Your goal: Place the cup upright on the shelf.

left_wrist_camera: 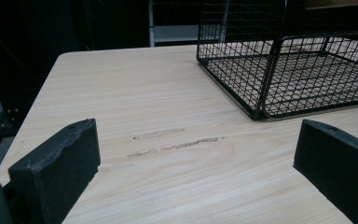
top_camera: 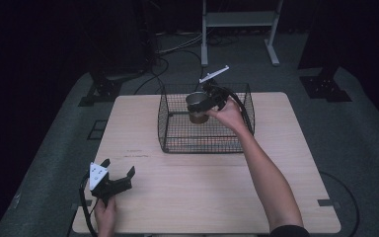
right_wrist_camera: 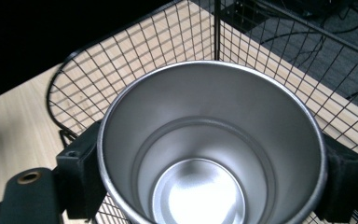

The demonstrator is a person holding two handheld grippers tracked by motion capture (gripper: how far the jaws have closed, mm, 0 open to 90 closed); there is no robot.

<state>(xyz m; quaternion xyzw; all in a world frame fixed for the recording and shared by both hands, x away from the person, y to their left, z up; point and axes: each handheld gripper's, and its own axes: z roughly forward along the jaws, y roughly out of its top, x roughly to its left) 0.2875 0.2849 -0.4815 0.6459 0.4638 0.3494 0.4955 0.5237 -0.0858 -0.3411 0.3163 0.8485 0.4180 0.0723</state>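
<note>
My right gripper (top_camera: 203, 104) is clamped on the metal cup (top_camera: 196, 107), one jaw on either side of its wall just below the rim; the cup is upright, open end up, and looks empty inside. It hangs within the wire basket (top_camera: 177, 140), toward that basket's far side; I can't tell whether its base touches the mesh. The basket stands at the table's (top_camera: 276, 163) far edge, near the middle. My left gripper (top_camera: 118, 168) sits at the near left corner, jaws spread, nothing between them.

A lab: a bare wooden table (top_camera: 192, 192) on grey carpet, cables (top_camera: 172, 49) and equipment stands (top_camera: 239, 19) in the dark.
</note>
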